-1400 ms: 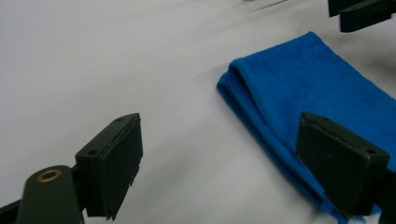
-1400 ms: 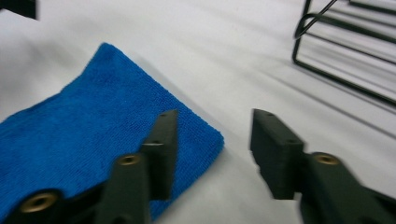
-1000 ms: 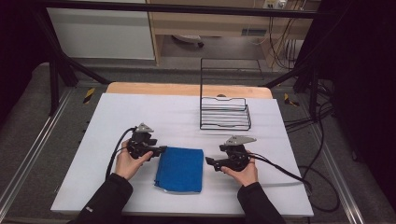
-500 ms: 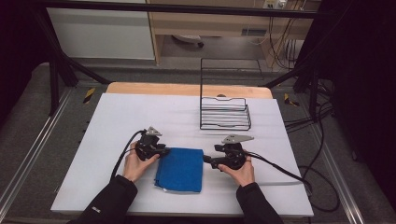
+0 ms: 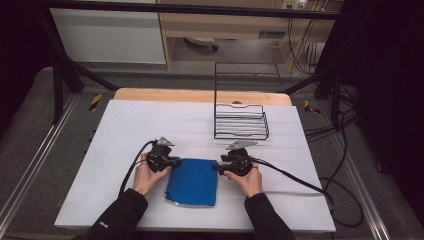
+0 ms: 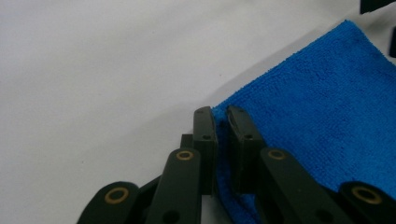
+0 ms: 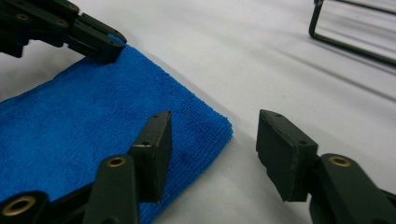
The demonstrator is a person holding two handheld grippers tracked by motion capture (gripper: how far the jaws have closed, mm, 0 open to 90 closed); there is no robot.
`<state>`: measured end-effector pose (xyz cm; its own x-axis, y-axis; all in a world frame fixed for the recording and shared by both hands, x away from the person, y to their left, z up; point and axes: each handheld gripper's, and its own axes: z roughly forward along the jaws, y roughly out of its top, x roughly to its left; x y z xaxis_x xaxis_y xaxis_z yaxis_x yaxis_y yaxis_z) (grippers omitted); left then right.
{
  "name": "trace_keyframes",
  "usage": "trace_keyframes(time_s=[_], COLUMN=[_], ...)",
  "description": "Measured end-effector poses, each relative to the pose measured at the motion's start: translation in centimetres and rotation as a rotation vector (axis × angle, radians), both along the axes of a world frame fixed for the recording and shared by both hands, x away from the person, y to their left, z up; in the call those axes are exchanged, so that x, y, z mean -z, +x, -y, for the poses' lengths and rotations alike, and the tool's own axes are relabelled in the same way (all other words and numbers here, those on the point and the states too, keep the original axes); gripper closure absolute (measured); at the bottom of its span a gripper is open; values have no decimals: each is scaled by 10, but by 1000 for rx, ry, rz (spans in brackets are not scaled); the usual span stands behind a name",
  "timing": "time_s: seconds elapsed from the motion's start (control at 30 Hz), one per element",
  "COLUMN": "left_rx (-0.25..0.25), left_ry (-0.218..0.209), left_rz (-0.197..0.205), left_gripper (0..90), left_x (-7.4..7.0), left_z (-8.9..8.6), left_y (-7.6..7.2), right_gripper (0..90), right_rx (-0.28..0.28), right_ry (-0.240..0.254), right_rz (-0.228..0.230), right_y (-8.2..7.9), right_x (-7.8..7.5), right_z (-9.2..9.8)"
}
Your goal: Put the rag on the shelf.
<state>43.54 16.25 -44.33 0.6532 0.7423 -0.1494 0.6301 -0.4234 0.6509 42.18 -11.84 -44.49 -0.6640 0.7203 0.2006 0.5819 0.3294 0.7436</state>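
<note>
Table [image 5: 125, 130]: white top, pale wooden edge strip [image 5: 200, 95] at 12 o'clock. Wire rack [image 5: 240, 122]: black, standing at 1 o'clock on the top. Floor [image 5: 30, 130]: grey, carpet-like, with metal rails [image 5: 30, 175] running at 9 and 3 o'clock. Frame bars [image 5: 65, 75]: black, angled. Cabinet [image 5: 107, 35]: white panel at 11 o'clock. Wooden shelf unit [image 5: 225, 25] at 12 o'clock, possibly a desk. Cables [image 5: 305, 50]: bundled, 1 o'clock. Corners dark.

Folded blue cloth [image 5: 193, 181], flat on table

Left gripper [image 6: 222, 122] jaws have just been closing, nearly together; right gripper [image 7: 212, 140] jaws narrowing, apart.
</note>
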Motion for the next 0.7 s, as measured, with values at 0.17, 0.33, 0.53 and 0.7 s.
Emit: trace_keyframes(time_s=[0.17, 0.33, 0.53, 0.7], left_rx=[-3, -3, -5, -7], left_ry=[12, 8, -4, -32], left_rz=[11, 11, 10, 20], left_gripper=[838, 841, 843, 845], left_x=[0, 0, 0, -4], left_z=[2, 1, 0, -4], left_y=[-2, -2, -2, -4], right_gripper=[593, 678, 822, 860], right_rx=[14, 21, 19, 25], right_ry=[13, 15, 48, 67], right_rz=[-42, -76, -129, -117], right_y=[4, 7, 7, 4], right_x=[4, 10, 10, 7], right_z=[-2, -4, -5, -5])
